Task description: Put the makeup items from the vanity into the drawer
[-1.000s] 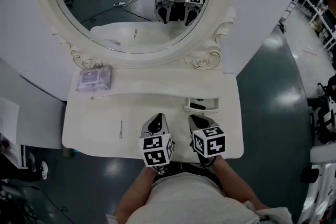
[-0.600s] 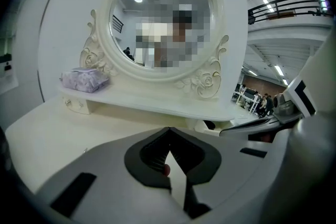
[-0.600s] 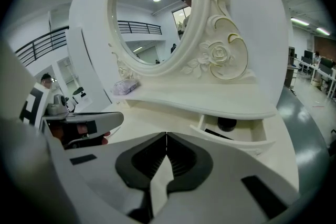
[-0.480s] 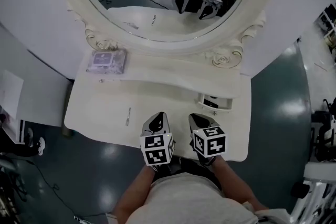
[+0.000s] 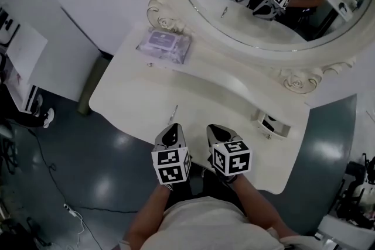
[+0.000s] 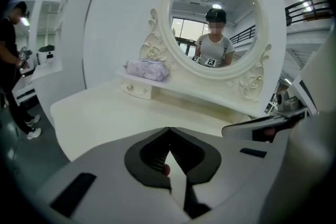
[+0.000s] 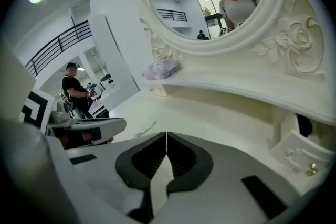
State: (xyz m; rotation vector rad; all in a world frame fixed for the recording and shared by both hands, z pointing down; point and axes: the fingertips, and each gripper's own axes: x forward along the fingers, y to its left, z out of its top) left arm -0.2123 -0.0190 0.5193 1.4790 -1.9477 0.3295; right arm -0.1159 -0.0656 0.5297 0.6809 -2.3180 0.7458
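On the white vanity top [image 5: 146, 91] a slim silvery makeup stick [image 5: 173, 114] lies near the front edge, also seen in the right gripper view [image 7: 145, 129]. A purple packet [image 5: 164, 44] rests on the raised shelf at the left, under the mirror [image 6: 147, 68]. A small drawer [image 5: 272, 124] stands pulled out at the right end of the shelf [image 7: 294, 149]. My left gripper [image 5: 170, 129] hangs shut and empty just short of the stick. Beside it my right gripper [image 5: 213, 128] is shut, with nothing in it.
A big oval mirror [image 5: 275, 3] in a carved frame rises behind the shelf and reflects both grippers. A second small drawer [image 6: 137, 91] under the packet is closed. A person [image 7: 76, 93] stands away to the left; dark floor surrounds the vanity.
Both grippers have shifted left along the vanity's front edge, from before the open drawer to the slim stick. The vanity now lies slanted in the head view. Jaws stayed shut.
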